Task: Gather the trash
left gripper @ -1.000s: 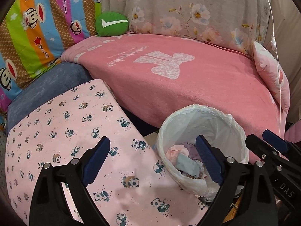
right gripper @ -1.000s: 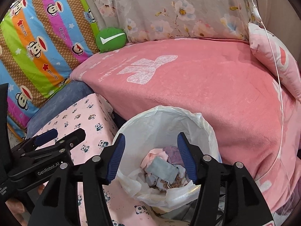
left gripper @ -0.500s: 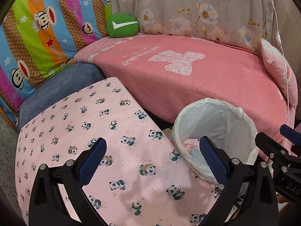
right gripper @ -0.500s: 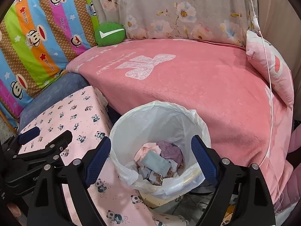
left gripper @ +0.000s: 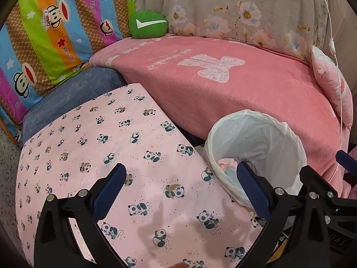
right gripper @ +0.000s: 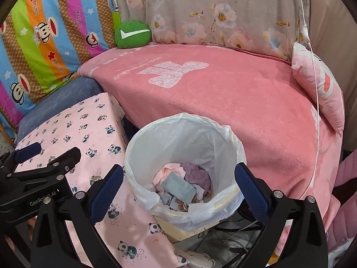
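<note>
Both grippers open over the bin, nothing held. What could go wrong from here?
1. The right gripper hangs over the lined bin; moving off, a finger might snag the loose liner and drag the bin.
2. Cables lie at the bin's base, a snag risk.
3. The left gripper is over the panda cloth, which could catch a fingertip.

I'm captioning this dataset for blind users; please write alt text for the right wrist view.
The open right gripper hangs over a white-lined bin with crumpled trash at its bottom. The bin stands between a panda-print table and a pink-blanketed sofa. The left gripper shows at the left edge.
</note>
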The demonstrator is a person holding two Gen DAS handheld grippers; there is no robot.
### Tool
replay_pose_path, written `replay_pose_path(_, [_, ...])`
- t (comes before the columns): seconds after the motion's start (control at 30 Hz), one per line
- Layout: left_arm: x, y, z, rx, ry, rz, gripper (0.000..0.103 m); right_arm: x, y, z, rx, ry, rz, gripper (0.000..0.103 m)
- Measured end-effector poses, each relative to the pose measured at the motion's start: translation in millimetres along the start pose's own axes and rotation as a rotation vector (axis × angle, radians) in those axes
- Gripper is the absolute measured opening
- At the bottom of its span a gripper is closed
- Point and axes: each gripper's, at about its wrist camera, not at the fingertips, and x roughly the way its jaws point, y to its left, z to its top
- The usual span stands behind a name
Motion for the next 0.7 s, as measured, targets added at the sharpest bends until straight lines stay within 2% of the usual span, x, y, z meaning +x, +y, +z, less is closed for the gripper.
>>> replay_pose_path(0.7, [-10,3,-18,-0.03,-0.005,0.03,0.095,-11,11,-16,-0.057,-0.012,-0.049,0.098])
